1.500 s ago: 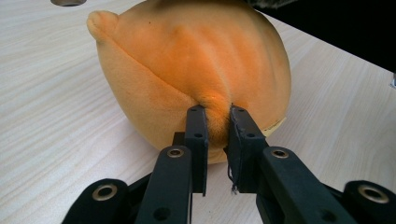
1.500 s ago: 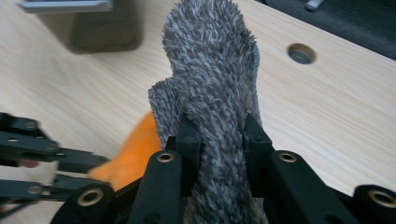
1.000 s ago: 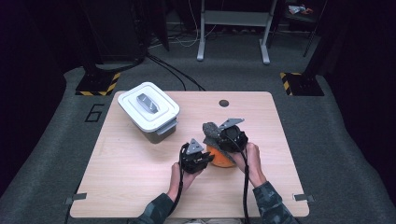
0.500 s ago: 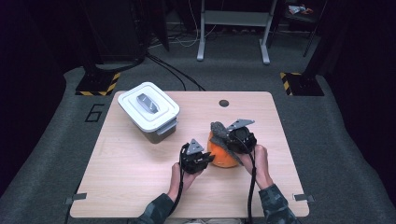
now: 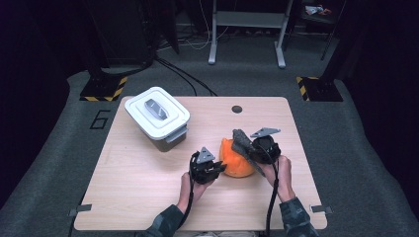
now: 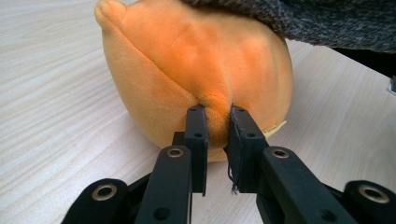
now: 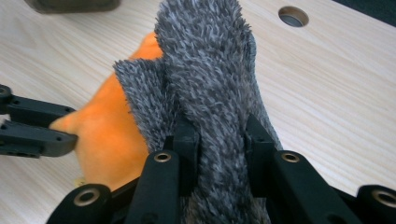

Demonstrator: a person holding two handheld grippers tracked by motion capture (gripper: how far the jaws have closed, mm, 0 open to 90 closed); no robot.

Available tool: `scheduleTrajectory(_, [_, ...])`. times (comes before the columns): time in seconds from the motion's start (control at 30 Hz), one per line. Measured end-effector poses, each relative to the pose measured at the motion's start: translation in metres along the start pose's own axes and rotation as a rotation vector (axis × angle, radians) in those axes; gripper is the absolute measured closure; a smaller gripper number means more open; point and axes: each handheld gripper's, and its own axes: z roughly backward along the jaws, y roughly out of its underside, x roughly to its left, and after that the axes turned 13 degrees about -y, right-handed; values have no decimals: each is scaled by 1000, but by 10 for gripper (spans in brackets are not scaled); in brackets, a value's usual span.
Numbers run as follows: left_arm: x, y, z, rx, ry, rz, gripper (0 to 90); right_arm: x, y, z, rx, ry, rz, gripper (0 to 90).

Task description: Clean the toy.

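An orange plush toy point(image 5: 233, 162) lies on the wooden table point(image 5: 138, 177), right of centre. My left gripper point(image 5: 218, 168) comes at it from the left, shut on a fold of its orange fabric point(image 6: 215, 100). My right gripper point(image 5: 245, 146) is just above the toy's right side, shut on a grey fuzzy plush piece point(image 7: 210, 60) that lies across the toy's top point(image 5: 241, 139). In the left gripper view this grey piece point(image 6: 308, 21) covers the toy's upper right. The right gripper view has the orange toy point(image 7: 107, 135) under the grey piece and the left gripper point(image 7: 37, 131) at its left.
A white lidded container point(image 5: 157, 116) with a grey handle stands at the table's back left. A round cable hole point(image 5: 237, 109) sits near the far edge. Dark floor, stands and cables surround the table.
My right gripper has moved to the right with the grey fuzzy piece in it. The left gripper and the orange toy have stayed put.
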Motion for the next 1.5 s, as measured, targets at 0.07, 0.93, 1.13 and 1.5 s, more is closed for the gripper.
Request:
scheduleTrajectory(0.07, [0,0,0,1,0,2,791,-3,3,1,-4,10,-20,720])
scheduleTrajectory(0.93, [0,0,0,1,-1,5,791,-59,47,-18,101,62,-215,722])
scheduleTrajectory(1.13, [-1,0,0,-2,-3,-1,790,-52,31,8,18,83,-172,726])
scheduleTrajectory(1.5, [-3,-3,0,-9,-4,-8,790,10,-23,17,-36,-5,18,725])
